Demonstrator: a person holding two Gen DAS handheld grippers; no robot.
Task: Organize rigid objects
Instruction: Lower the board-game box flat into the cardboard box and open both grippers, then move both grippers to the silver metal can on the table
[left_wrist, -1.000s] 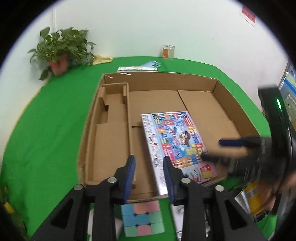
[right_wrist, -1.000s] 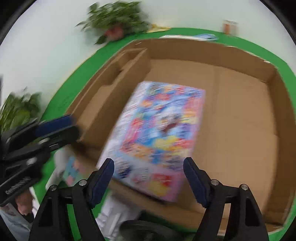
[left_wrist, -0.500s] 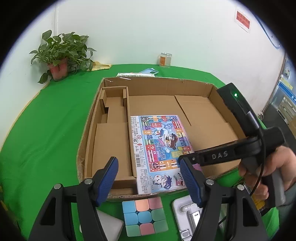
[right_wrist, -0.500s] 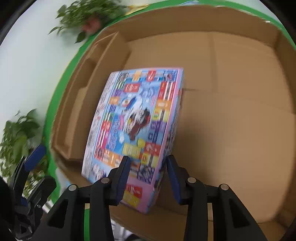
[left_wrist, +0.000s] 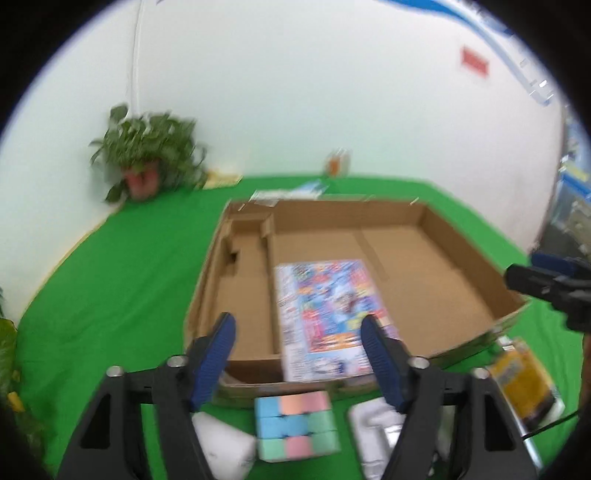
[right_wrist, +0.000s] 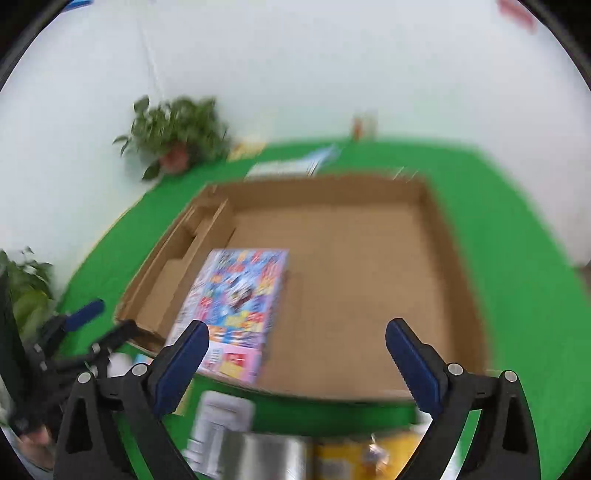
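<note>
A colourful flat game box (left_wrist: 325, 314) lies in the shallow cardboard tray (left_wrist: 406, 218), against its left divider; the right wrist view shows it too (right_wrist: 240, 291). My left gripper (left_wrist: 298, 319) hovers over the tray's near wall, its jaws wide apart and closing with nothing between them. A pastel puzzle cube (left_wrist: 295, 424) sits on the green cloth just below it. My right gripper (right_wrist: 297, 325) is back from the tray (right_wrist: 332, 184), its jaws opening on nothing. Both views are motion-blurred.
On the cloth before the tray lie a white block (left_wrist: 221, 446), a white packaged item (left_wrist: 376, 424) and a yellow packet (left_wrist: 521, 384). A metal can (right_wrist: 273, 458) sits under the right gripper. A potted plant (left_wrist: 144, 162) and a glass (left_wrist: 336, 162) stand by the wall.
My right gripper held the game box's edge half a second ago; it has let go, opened and drawn back and upward. The left gripper tilted up and its jaws stand wider.
</note>
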